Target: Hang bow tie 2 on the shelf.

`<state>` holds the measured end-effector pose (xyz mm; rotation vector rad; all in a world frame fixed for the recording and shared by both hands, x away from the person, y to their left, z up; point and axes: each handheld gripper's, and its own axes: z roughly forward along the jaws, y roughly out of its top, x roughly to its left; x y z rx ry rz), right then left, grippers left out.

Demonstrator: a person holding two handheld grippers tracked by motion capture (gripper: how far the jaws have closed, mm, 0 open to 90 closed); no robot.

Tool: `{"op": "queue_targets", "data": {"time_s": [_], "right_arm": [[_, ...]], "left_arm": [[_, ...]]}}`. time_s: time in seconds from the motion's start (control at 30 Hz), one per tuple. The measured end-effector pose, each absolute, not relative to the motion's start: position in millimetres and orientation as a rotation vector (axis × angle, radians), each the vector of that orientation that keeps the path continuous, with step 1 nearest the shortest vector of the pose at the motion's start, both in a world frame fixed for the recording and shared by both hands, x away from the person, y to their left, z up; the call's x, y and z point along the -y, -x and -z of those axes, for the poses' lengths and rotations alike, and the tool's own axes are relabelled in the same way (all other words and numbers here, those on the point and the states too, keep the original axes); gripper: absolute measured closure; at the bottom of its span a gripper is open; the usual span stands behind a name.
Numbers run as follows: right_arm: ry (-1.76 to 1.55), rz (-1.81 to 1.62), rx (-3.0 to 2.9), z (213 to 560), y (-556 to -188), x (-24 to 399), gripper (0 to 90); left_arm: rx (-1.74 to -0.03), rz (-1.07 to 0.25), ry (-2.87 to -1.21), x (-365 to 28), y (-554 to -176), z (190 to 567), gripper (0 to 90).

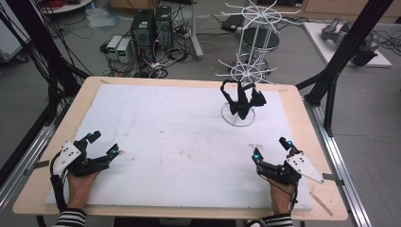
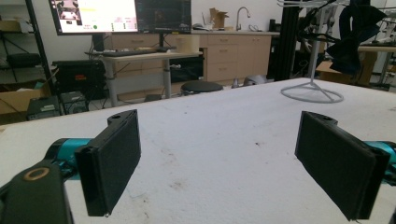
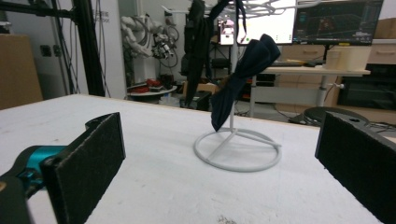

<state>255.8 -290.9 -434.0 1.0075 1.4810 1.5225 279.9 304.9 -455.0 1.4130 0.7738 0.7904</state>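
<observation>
A white wire rack point(image 1: 250, 38) stands on a ring base point(image 1: 238, 117) at the back right of the white mat point(image 1: 170, 137). Dark bow ties point(image 1: 243, 97) hang from its lower arms. The rack's base point(image 3: 237, 149) and one bow tie point(image 3: 240, 77) lie straight ahead in the right gripper view; the base point(image 2: 312, 92) sits far right in the left gripper view. My left gripper point(image 1: 105, 144) rests open at the mat's front left, nothing between its jaws. My right gripper point(image 1: 270, 149) rests open at the front right, also holding nothing.
The mat lies on a wooden table point(image 1: 293, 94). Black frame posts point(image 1: 347, 42) rise at the table's right side, cables and posts point(image 1: 33, 47) at its left. Computers point(image 1: 151, 28) and a stool point(image 1: 260, 40) stand on the floor behind.
</observation>
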Motion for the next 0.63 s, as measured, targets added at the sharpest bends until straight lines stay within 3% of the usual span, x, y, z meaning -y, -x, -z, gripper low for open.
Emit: {"op": "queue_targets", "data": {"time_s": [0.63], "right_arm": [[-0.966, -1.436, -1.544, 453.9, -261.8, 281.1, 0.8]], "left_arm": [[-0.772, -0.787, -1.410, -305.6, -280.0, 455.0, 14.7]]}}
